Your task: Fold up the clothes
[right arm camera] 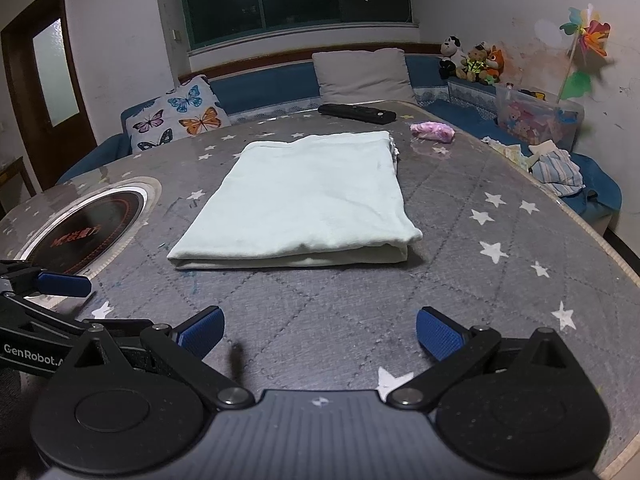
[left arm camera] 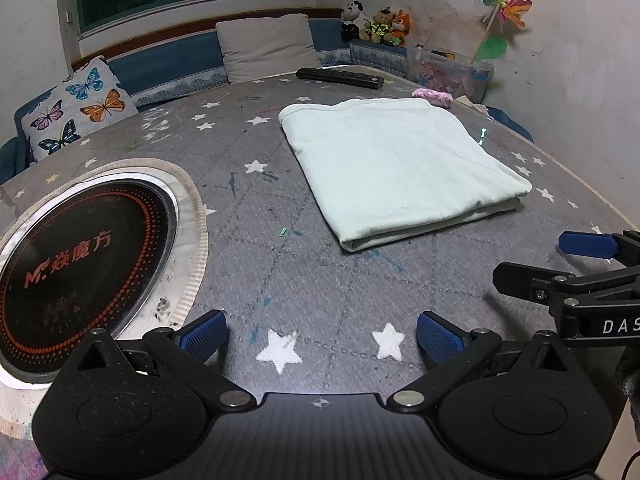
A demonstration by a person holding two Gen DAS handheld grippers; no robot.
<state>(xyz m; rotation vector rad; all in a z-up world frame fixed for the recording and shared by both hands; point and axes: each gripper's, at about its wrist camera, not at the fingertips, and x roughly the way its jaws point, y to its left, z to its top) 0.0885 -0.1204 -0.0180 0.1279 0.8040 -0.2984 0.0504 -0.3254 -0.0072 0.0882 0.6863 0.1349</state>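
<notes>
A pale mint garment (left arm camera: 400,164) (right arm camera: 308,200) lies folded into a flat rectangle on the grey star-patterned table (left arm camera: 280,264) (right arm camera: 460,280). My left gripper (left arm camera: 322,338) stands open with nothing between its blue pads, well short of the garment's near edge. My right gripper (right arm camera: 320,334) is open too and holds nothing, also short of the folded edge. In the left wrist view the right gripper's fingers (left arm camera: 588,245) reach in from the right edge. The left gripper's blue fingertip (right arm camera: 64,283) shows at the left edge of the right wrist view.
A round black induction hob (left arm camera: 80,268) (right arm camera: 88,224) is set into the table at the left. A black remote (left arm camera: 340,77) (right arm camera: 357,113) and a pink cloth (left arm camera: 434,96) (right arm camera: 434,131) lie beyond the garment. Cushions, plush toys and a plastic box (right arm camera: 536,118) line the bench behind.
</notes>
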